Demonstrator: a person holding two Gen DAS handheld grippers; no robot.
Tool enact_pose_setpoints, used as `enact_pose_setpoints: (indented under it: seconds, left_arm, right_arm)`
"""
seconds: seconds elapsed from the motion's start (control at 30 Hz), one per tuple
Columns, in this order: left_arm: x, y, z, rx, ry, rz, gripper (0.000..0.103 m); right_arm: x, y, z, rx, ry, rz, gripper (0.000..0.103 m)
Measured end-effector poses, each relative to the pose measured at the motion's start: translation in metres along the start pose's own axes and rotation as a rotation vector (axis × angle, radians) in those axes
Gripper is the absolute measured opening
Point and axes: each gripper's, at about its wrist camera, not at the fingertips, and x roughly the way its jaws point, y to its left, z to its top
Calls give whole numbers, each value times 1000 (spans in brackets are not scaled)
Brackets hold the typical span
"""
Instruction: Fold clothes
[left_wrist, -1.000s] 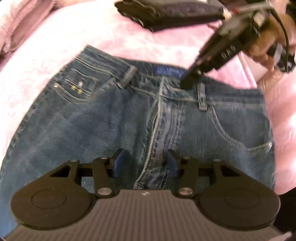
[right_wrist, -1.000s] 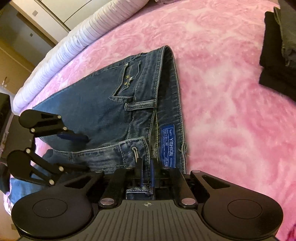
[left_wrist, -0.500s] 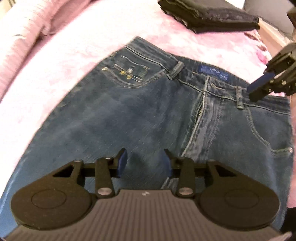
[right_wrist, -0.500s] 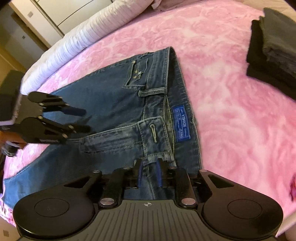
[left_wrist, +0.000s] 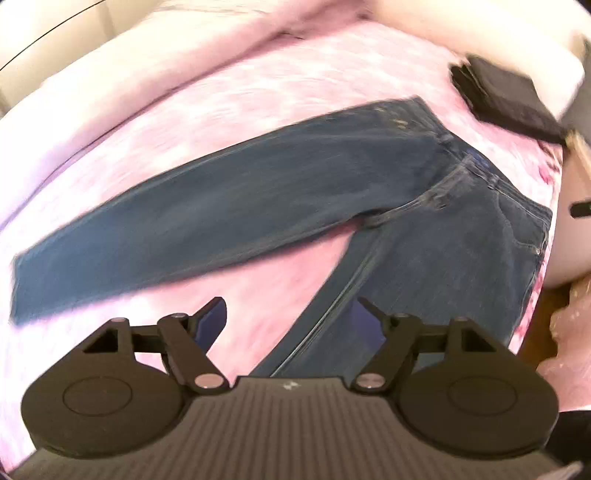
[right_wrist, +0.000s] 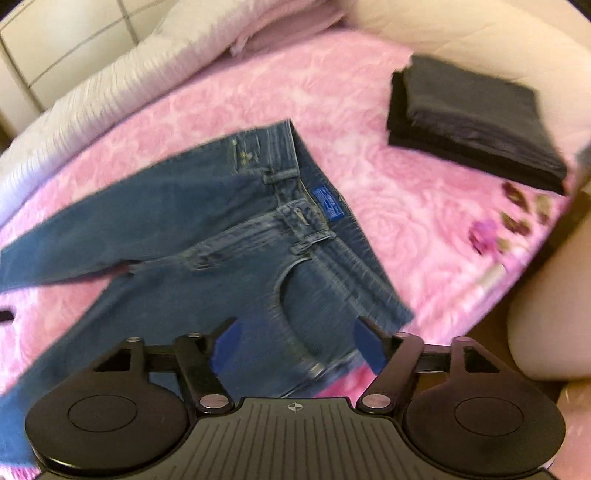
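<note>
Plainly, both tools hung empty: the left gripper (left_wrist: 288, 312) and the right gripper (right_wrist: 297, 334) stood wide open above the jeans (left_wrist: 295, 192), gripping nothing. The likeliest trouble, in my judgement, was a pinch catching only the top layer of denim, or the pink blanket (right_wrist: 388, 206) with it, dragging the spread legs askew. Blue and unfolded, the jeans filled mid-frame, legs toward the left, waistband toward the right, a folded dark stack (right_wrist: 476, 118) at upper right.

A pink rose-patterned blanket (right_wrist: 388, 192) covers the bed, with a white ribbed pillow (right_wrist: 122, 85) along its far edge. Cream panelled cabinets (right_wrist: 62, 40) stand behind the pillow, and floral print (right_wrist: 513, 218) marks the blanket's near corner.
</note>
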Motion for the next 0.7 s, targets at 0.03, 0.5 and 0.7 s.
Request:
enact_pose_setpoints:
  seconds: [0.03, 0.5, 0.7]
  left_arm:
    - [-13, 17, -16, -25, -13, -7, 75]
    - [-202, 171, -185, -149, -53, 42, 79]
    - [-234, 199, -240, -199, 25, 103, 79]
  right_arm:
    - [-13, 12, -12, 12, -24, -10, 74]
    - [-177, 173, -169, 120, -106, -114, 75]
    - [-181, 210, -202, 141, -105, -67, 75]
